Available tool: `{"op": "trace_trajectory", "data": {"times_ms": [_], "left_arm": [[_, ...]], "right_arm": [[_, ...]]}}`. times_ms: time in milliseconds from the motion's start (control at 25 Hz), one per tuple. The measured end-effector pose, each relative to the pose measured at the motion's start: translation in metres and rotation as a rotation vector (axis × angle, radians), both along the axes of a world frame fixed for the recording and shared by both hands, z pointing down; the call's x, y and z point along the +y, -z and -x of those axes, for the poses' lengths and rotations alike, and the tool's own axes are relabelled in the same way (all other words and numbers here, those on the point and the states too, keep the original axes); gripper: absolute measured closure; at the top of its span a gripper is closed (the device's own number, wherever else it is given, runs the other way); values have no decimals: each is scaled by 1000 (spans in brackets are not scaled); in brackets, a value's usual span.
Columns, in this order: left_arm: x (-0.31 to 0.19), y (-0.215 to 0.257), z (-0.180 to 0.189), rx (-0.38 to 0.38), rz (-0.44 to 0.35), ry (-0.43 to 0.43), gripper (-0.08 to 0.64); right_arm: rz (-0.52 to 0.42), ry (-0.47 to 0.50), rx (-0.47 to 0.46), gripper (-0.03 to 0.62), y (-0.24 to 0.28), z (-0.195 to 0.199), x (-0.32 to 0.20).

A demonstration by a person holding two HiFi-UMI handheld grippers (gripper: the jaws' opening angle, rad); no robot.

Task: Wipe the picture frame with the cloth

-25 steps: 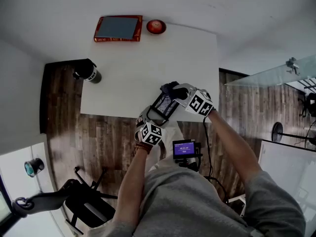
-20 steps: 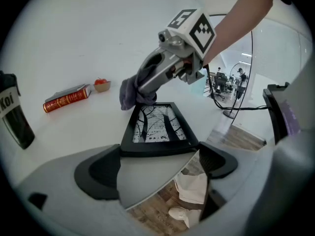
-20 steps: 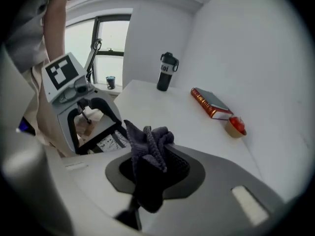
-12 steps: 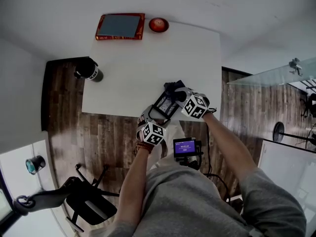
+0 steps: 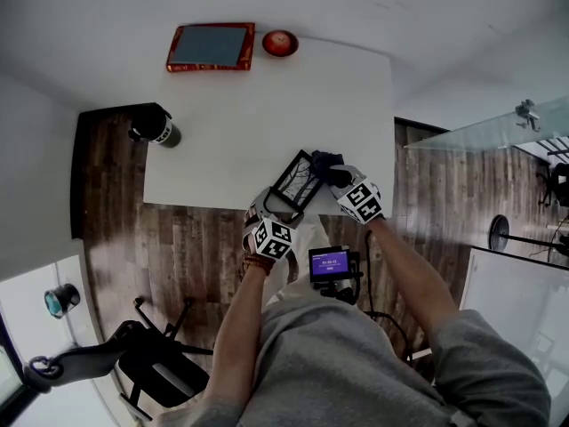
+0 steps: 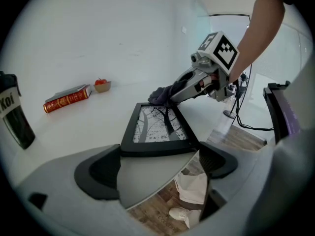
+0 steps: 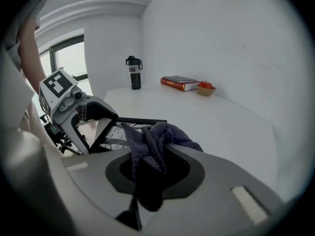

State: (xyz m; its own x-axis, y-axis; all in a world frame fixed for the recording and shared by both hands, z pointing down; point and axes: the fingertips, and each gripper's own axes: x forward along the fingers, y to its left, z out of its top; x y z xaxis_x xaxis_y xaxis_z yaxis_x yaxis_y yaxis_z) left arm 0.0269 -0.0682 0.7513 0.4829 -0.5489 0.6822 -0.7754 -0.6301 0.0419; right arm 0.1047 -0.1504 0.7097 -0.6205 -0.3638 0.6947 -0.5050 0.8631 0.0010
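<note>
Picture frame [image 6: 160, 127] edge clamped between left gripper [image 6: 157, 163] fingers [image 6: 96, 173]; right gripper [image 7: 160, 173] fingers [image 7: 196, 175] pinch cloth [image 7: 152, 146] at far edge.

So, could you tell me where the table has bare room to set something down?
The middle of the table is bare, between the book and bowl at the far edge and the frame at the near edge; so is the right side. It is crowded there: the left gripper holds the frame, the right gripper's cloth at its far corner.
</note>
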Motion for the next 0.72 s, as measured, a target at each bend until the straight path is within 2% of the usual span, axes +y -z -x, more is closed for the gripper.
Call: {"op": "trace_trajectory", "data": {"times_ms": [320, 720], "left_arm": [[0, 0, 0, -1, -3, 0, 66], [1, 0, 0, -2, 3, 2, 64]], "right_arm": [[20, -174, 21, 522, -3, 3, 16], [96, -113, -30, 525, -3, 33, 63]]}}
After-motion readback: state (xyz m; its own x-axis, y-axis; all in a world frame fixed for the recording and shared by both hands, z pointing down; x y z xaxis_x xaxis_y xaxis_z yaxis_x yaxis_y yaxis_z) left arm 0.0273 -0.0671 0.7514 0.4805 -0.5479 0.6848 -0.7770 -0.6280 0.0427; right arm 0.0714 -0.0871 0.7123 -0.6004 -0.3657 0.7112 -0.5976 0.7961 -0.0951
